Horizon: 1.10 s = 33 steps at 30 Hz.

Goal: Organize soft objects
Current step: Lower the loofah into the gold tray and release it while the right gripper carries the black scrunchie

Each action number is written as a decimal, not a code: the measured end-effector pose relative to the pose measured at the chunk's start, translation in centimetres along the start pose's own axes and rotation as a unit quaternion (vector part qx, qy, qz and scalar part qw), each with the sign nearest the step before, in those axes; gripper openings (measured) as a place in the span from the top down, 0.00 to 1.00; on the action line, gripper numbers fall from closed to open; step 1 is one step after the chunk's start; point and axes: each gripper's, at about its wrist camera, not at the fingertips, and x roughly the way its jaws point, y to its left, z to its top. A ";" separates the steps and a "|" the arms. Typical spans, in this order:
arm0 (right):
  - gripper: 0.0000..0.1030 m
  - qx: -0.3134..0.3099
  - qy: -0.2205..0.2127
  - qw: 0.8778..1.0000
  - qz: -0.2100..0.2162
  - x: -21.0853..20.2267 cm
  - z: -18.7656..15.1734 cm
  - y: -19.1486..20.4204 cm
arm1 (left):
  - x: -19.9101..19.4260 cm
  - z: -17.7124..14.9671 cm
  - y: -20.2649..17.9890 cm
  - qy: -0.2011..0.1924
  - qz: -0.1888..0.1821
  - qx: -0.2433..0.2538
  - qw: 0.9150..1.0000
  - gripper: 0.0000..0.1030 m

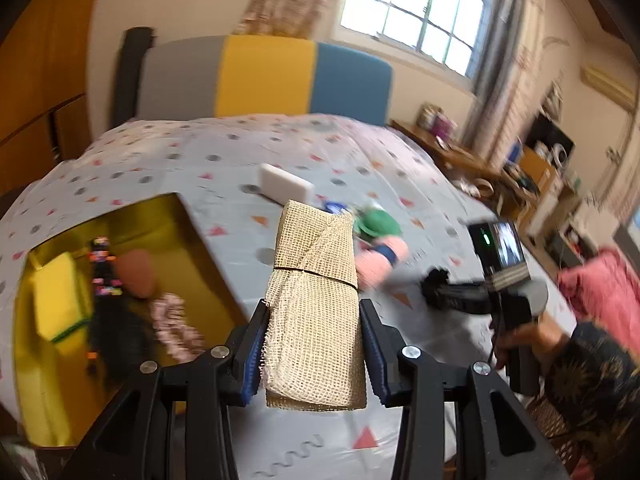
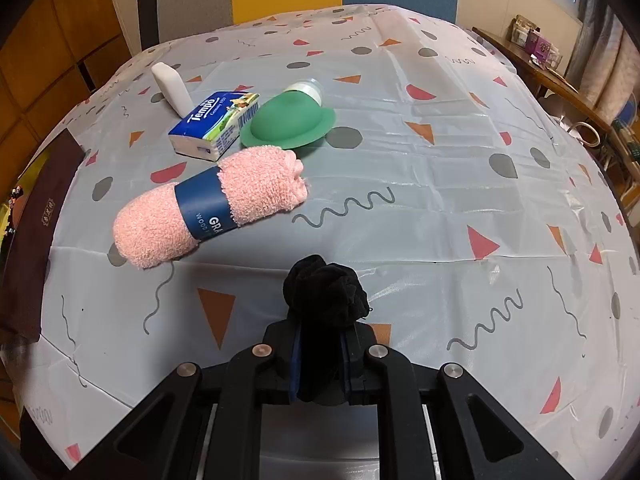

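Note:
My left gripper (image 1: pixel 313 316) is shut on a folded beige mesh cloth (image 1: pixel 314 304), held above the table beside the open gold box (image 1: pixel 200 240). The box holds a yellow sponge (image 1: pixel 60 300), a pink makeup sponge (image 1: pixel 136 272), a black item and a pink scrunchie (image 1: pixel 176 328). My right gripper (image 2: pixel 320 344) is shut on a bunched black sock (image 2: pixel 326 296) just above the tablecloth; it also shows in the left wrist view (image 1: pixel 436 284). A rolled pink towel with a blue band (image 2: pixel 212 208), a tissue pack (image 2: pixel 216 124), a green silicone bottle (image 2: pixel 290 122) and a white eraser block (image 2: pixel 172 88) lie on the table.
The table wears a grey patterned cloth (image 2: pixel 440 184). A dark brown box lid (image 2: pixel 36 240) lies at the left edge. A grey, yellow and blue chair back (image 1: pixel 264 76) stands behind the table. A cluttered wooden desk (image 1: pixel 480 160) runs along the right wall.

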 end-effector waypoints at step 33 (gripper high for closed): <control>0.85 -0.017 -0.003 1.000 -0.015 0.1 -0.1 0.2 | -2.3 -4.7 19.6 0.049 0.220 -0.183 0.957 0.48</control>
